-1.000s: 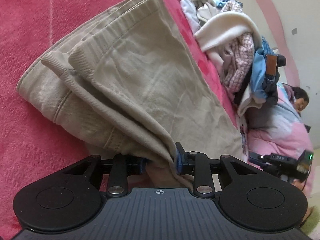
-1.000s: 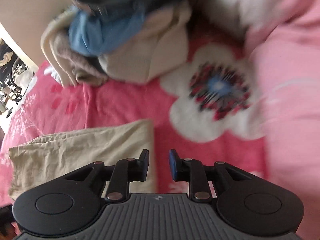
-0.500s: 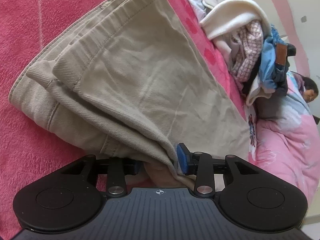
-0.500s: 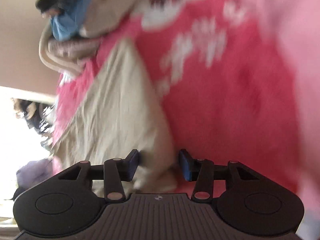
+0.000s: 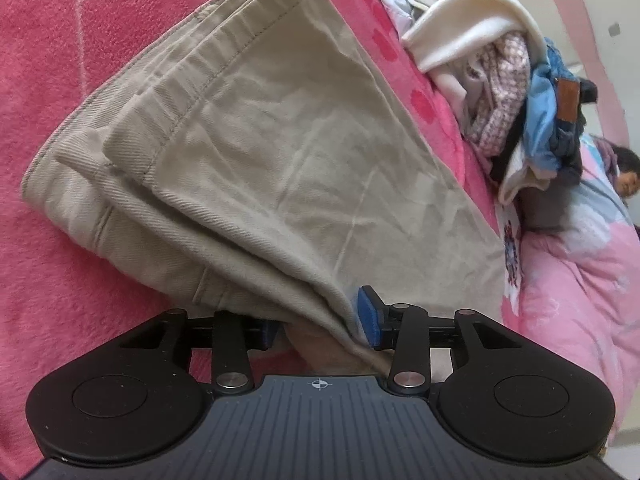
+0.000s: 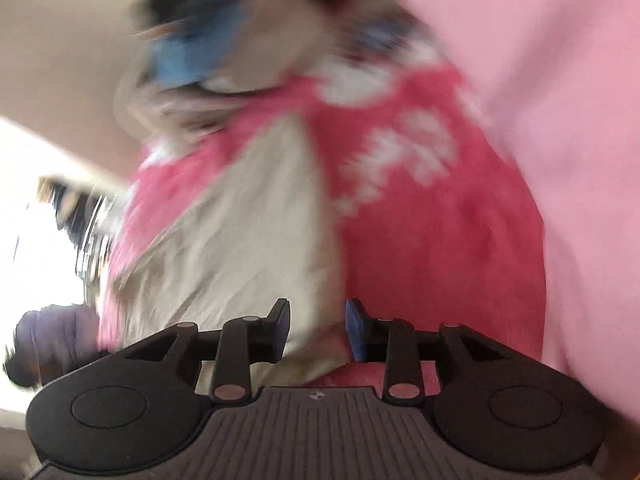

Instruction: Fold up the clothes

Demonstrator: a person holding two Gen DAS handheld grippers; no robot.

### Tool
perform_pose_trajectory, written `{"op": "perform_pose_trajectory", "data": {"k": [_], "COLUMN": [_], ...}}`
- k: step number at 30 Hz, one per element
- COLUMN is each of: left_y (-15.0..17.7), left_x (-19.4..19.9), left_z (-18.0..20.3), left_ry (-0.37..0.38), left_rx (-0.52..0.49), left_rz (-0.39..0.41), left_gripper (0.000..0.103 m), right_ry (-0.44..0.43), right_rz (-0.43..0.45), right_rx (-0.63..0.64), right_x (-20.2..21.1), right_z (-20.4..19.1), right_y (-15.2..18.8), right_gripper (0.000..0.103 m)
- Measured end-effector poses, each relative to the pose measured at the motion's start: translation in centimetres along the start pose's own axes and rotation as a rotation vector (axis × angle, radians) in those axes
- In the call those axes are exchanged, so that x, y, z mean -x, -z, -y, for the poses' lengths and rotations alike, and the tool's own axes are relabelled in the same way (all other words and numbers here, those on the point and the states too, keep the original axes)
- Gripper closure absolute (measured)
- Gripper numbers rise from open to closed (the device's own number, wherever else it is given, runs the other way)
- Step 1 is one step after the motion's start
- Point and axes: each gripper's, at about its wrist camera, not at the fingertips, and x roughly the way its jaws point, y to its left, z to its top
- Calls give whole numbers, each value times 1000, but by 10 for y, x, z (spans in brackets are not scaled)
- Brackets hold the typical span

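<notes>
Folded khaki trousers (image 5: 280, 140) lie on the red blanket (image 5: 60, 80), hems at the far left. My left gripper (image 5: 318, 322) straddles their near folded edge. Its jaws are opening, and the cloth sags loosely between them, draped over the left finger, with the blue right pad (image 5: 368, 316) just beside it. In the blurred right wrist view, the other end of the trousers (image 6: 240, 248) runs away to the upper left. My right gripper (image 6: 318, 326) stands with its jaws apart around that near corner, and the right pad is off the cloth.
A heap of unfolded clothes (image 5: 500, 80) sits at the back right of the bed. A pale pink quilt (image 5: 580, 300) covers the right side, with a person (image 5: 624, 176) lying at the far right. The right wrist view shows the same heap (image 6: 200, 40) and quilt (image 6: 560, 120).
My left jaws have widened around the trousers' edge and the hand has barely moved. My right gripper swung across the flowered blanket onto the trousers' corner, which now lies between its jaws.
</notes>
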Motion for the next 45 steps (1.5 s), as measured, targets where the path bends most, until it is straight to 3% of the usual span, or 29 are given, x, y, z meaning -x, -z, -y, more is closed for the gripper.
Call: {"op": "perform_pose_trajectory", "data": {"k": [5,10,14,16,18,19,25,28,30,34,38,40,45], "left_y": [9,33,57,70,81,87,114,124,125,117,107,102,93], "left_x": [33,36,7,-9,-22,-25,-38,-49,-57,-62,-65,-63,-55], "left_z": [5,25,46,59,70,75,96,105,106,101,96,91,84], "left_ry": [-8,73,175,209,230,236,250,220,214,225,224,246,317], "left_rx": [-139,-282,-352,-408,-475,-514,-743,-831,-812,-701,-607,-552,-417], "left_rz": [-44,-97,-185,-232,-268,-276,-232,-202,-193,-172,-160,-158,-207], "left_gripper": [61,61,61,61,61,61,60,60,60,64,88,95,98], "right_ry": [-36,41,168,204,229,226,189,175,179,185,204,210,151], "right_rz": [-53,-133,-102,-94,-90,-91,-45,-36,-22,19,58,69,57], "right_rx": [583,909,1189,1258,1286,1283,1170,1106,1068,962,893,907,1013], "right_x": [-10,-66,-84,-90,-94,-92,-70,-62,-56,-47,-39,-35,-31], "right_z": [-88,-136,-155,-156,-154,-153,-148,-142,-137,-126,-117,-118,-128], "right_y": [33,72,106,116,120,119,95,83,77,64,54,55,69], "right_gripper": [70,70,66,66,78,96,97,93,88,88,88,88,63]}}
